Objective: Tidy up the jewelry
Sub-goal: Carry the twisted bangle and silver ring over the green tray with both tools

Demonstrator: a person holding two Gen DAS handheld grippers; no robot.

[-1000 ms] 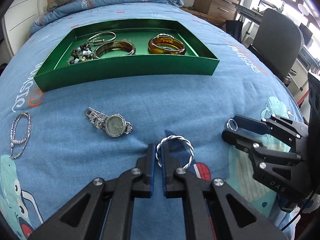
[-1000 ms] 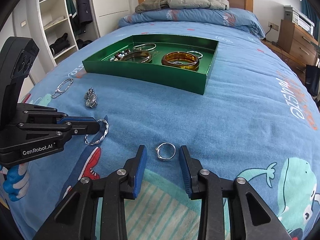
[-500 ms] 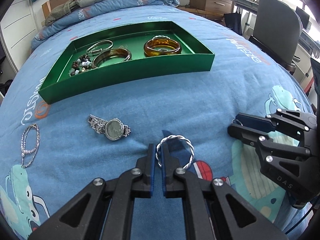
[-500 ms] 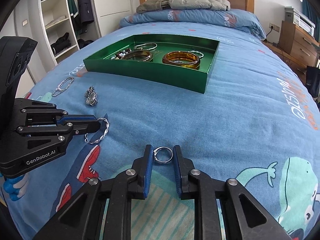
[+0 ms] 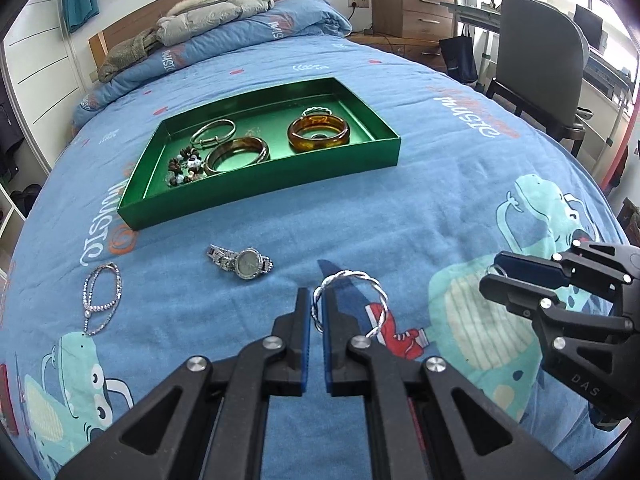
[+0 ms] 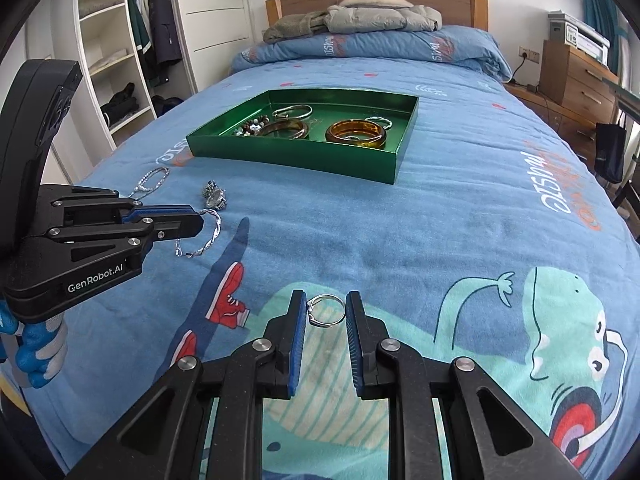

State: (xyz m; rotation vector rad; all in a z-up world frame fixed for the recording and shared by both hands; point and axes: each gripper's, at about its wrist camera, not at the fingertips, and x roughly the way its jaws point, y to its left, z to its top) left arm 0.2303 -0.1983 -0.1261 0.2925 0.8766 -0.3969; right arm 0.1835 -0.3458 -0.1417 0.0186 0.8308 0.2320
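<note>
My left gripper (image 5: 316, 304) is shut on a twisted silver bangle (image 5: 352, 300) and holds it above the blue bedspread; it also shows in the right wrist view (image 6: 204, 236). My right gripper (image 6: 326, 310) is shut on a small silver ring (image 6: 326, 311), lifted off the bed; in the left wrist view the ring (image 5: 493, 269) peeks out at its tips. A green tray (image 5: 256, 188) farther up the bed holds amber bangles (image 5: 318, 133), a thin silver bangle (image 5: 212, 131) and a bead bracelet (image 5: 182, 166).
A silver wristwatch (image 5: 242, 263) and a sparkly chain bracelet (image 5: 100, 298) lie on the bedspread left of my grippers. Folded quilts and a jacket (image 5: 212, 16) sit at the headboard. A chair (image 5: 536, 64) and drawers (image 5: 408, 8) stand right of the bed.
My right gripper closed on the ring and lifted it. Both grippers rose away from the bedspread, the left still holding the twisted bangle.
</note>
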